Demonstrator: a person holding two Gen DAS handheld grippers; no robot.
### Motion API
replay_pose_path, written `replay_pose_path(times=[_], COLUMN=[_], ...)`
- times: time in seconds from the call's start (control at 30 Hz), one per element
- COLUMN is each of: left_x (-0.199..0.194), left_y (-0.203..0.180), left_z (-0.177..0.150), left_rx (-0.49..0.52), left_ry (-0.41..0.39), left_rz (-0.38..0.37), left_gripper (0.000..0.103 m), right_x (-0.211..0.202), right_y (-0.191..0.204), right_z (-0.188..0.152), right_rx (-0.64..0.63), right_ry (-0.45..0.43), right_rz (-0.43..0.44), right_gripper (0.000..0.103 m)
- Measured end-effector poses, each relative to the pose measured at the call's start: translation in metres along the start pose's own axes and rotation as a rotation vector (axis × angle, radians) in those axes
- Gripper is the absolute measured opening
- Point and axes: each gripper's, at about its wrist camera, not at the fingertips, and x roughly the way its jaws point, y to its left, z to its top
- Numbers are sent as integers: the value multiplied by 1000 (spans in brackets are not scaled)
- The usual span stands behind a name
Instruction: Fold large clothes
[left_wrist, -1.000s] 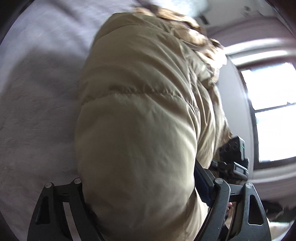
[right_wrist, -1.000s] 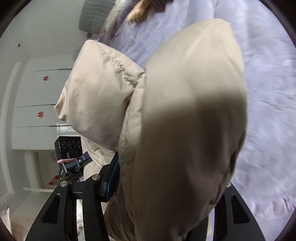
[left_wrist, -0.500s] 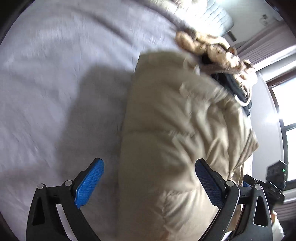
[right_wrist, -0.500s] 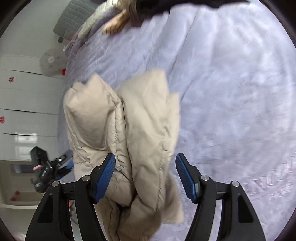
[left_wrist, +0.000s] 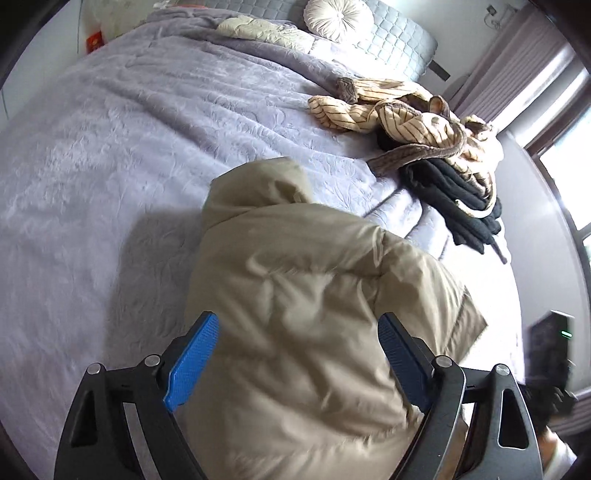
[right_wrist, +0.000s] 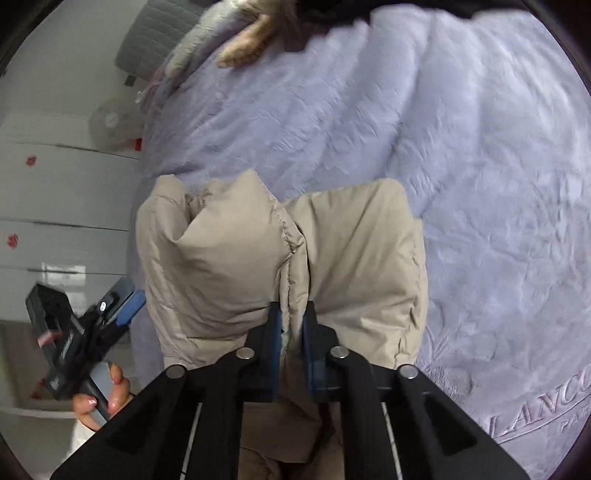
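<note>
Bedspread (left_wrist: 110, 155) lies bare left of the jacket (left_wrist: 295, 295); left gripper (left_wrist: 295, 354) fingers apart, right gripper (right_wrist: 291, 325) fingers just closed onto jacket fold.

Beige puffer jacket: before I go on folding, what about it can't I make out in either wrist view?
- Beige puffer jacket, left wrist view: near end cut off by the bottom edge; fabric blurred.
- Its grip point, right wrist view: the right tongs are pinched on a seam fold; the layers behind the black fingers are hidden.
- Underside on the purple bedspread: covered by the jacket's bulk.

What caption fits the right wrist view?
Right claw shut on a fold of the beige puffer jacket above the lavender bedspread.
</note>
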Motion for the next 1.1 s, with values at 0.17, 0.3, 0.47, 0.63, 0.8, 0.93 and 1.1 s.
replay_pose_path(times=[0.17, 0.3, 0.47, 0.63, 0.8, 0.93, 1.1], left_x=[39, 80, 92, 89, 88, 86, 86], left_y=[-25, -50, -55, -48, -50, -55, -67], left_z=[9, 6, 0, -2, -6, -14, -24], left_rx=[29, 130, 169, 157, 154, 179, 234], left_ry=[38, 92, 99, 94, 76, 52, 18], left_rz=[118, 258, 301, 281, 292, 286, 311], left_gripper=[89, 92, 94, 94, 94, 95, 95], right_x=[12, 34, -6, -66, -29, 13, 40], right_y=[-9, -32, -33, 15, 28, -15, -23], right_z=[-7, -17, -30, -50, -89, -114, -110], right_rx=[-45, -53, -1, -140, -237, -194, -187], right_ry=[31, 77, 4, -152, -8, 56, 64], right_rz=[-172, -295, -327, -212, -264, -343, -378], right_gripper=[4, 0, 0, 0, 0, 0, 0])
